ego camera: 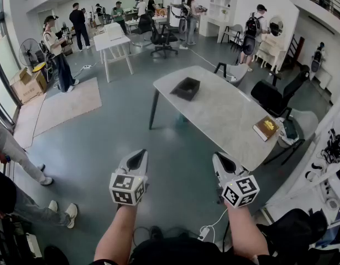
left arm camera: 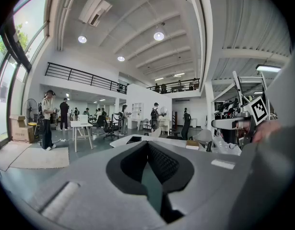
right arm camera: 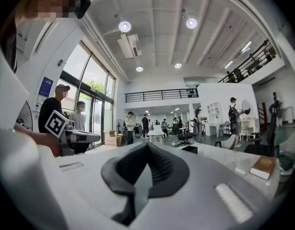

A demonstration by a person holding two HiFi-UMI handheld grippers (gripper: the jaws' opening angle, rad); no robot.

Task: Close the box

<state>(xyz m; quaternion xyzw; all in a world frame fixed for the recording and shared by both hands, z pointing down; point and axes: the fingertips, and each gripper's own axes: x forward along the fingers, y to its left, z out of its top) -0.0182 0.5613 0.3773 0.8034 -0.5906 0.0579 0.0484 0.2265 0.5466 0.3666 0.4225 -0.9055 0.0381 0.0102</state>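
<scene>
Two bare forearms are reaching up from the bottom of the head view, each hand gripping a grey tool with a marker cube at its rear. The left claw is hovering over the grey floor, its jaws clenched together with nothing between them. The right claw is hovering near the closest corner of the pale tabletop, likewise clenched and empty. Both are pointing forward and are well apart from the box. The box is dark, its top looks open, and it is sitting near the far left end of the tabletop. A brown book is lying by the right edge, well apart from it. A black chair is standing just beyond that edge. Further off, a beige rug is lying on the floor at the left, and several people are standing around a white table.
</scene>
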